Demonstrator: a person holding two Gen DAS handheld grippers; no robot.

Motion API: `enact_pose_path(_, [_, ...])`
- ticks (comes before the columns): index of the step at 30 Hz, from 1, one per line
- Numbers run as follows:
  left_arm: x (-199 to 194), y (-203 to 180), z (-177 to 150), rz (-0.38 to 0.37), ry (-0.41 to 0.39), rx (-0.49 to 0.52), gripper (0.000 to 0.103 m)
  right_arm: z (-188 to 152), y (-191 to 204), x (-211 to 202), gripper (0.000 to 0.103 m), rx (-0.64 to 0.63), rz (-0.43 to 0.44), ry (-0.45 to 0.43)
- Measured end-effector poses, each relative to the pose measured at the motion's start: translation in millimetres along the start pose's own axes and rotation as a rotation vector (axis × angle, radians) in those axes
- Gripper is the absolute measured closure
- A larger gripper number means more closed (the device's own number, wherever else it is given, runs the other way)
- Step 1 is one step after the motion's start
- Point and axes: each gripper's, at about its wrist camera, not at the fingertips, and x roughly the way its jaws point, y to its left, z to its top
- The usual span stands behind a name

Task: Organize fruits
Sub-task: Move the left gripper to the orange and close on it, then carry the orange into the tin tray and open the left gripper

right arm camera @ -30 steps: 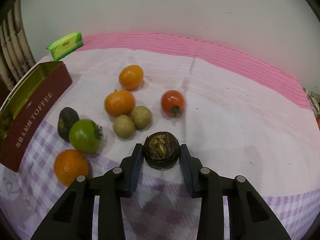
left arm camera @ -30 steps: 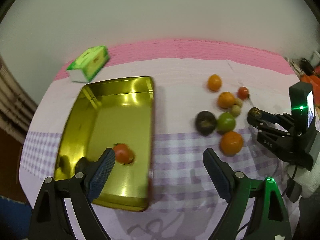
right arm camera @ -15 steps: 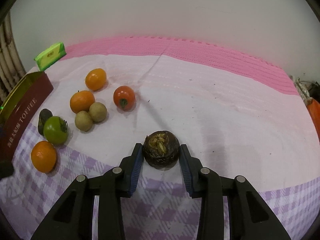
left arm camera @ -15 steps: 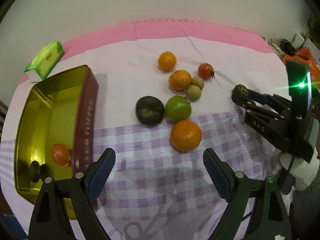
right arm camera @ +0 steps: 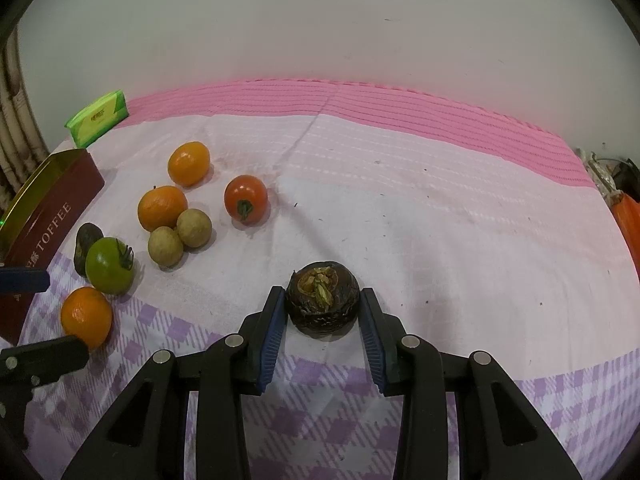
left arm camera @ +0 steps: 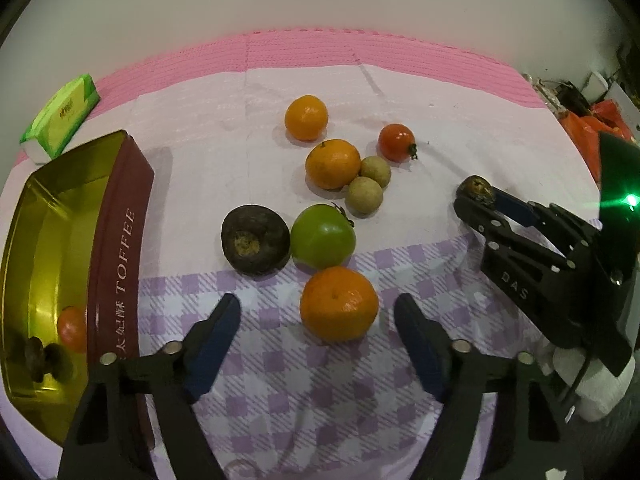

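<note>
Checked cloth (left arm camera: 320, 392), orange (left arm camera: 339, 303) between left gripper's (left arm camera: 318, 322) closing fingers (left arm camera: 218, 334).

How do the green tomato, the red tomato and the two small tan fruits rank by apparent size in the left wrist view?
1. Green tomato, clearly largest, though it also lies nearer the camera.
2. Red tomato and the two tan fruits: all look about alike, so no ranking among them.

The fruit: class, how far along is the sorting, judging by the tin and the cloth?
Done: the tin holds a small orange-red fruit and something dark. In hand: the right gripper grips a dark fruit; the left gripper, jaws just closing, straddles an orange. Left: seven more fruits on the cloth.
</note>
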Motion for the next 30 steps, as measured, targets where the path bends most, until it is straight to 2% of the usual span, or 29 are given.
enact_pose_path(5, [5, 4, 0, -0.017, 0.016, -0.025, 0.036, 0, 0, 0, 0.065, -0.001, 0.001, 0.0])
enact_pose_path(7, [7, 5, 1, -0.025, 0.022, -0.029, 0.041, 0, 0, 0, 0.065, -0.001, 0.001, 0.0])
enact_pose_path(17, [11, 1, -3, -0.049, 0.029, -0.023, 0.054, 0, 0, 0, 0.064, -0.001, 0.001, 0.0])
enact_pose_path(21, [13, -1, -6, -0.069, 0.033, -0.022, 0.064, 0, 0, 0, 0.064, -0.001, 0.001, 0.0])
enact_pose_path(30, [8, 6, -11, -0.061, 0.031, -0.039, 0.065, 0, 1, 0, 0.064, -0.001, 0.002, 0.0])
